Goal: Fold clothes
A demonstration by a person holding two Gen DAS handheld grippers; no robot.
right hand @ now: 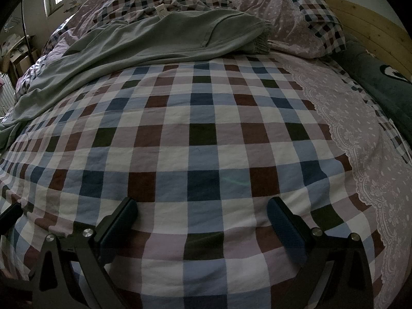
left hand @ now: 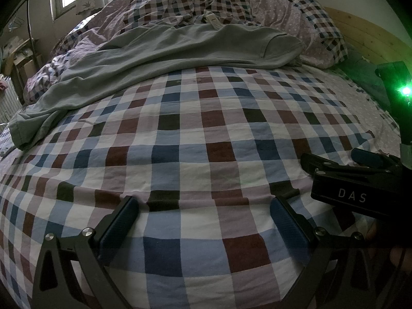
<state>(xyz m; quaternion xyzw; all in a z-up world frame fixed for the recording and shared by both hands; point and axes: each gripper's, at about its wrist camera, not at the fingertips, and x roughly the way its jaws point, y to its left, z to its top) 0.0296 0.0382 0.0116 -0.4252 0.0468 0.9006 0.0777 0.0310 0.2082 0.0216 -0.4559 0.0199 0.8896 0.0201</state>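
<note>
Both jaws spread wide, nothing between them. Left gripper [left hand: 204, 212] and right gripper [right hand: 202, 213] sit low over the checked bedsheet [left hand: 206, 141], side by side, near edge of bed.

Task item: grey-green garment [left hand: 159, 49], far side of the sheet, draped partly over the rumpled checked duvet [left hand: 193, 2]. Well apart from both grippers. Not folded yet, by the look of it.

Handling guess: light, soft jersey-type knit, limp, will sag and trail when lifted. Not fragile, not slippery. Ribbed hem or cuff [right hand: 260, 42] at right end looks like the firmest place to pinch; other hold at the long trailing end [left hand: 28, 126] to the left. Needs spreading flat on the open sheet first.

Unclear:
- Garment type. Could be a sweatshirt or trousers; can't tell, too bunched.
- Far edge buried in duvet folds.
- Left end runs out toward the bed edge; cut off in right wrist view.
- Small white tag or label [left hand: 212, 19] just behind it; whose it is, unknown.
- Dark item [right hand: 381, 85] by the wooden headboard [right hand: 373, 31], half out of frame.
</note>
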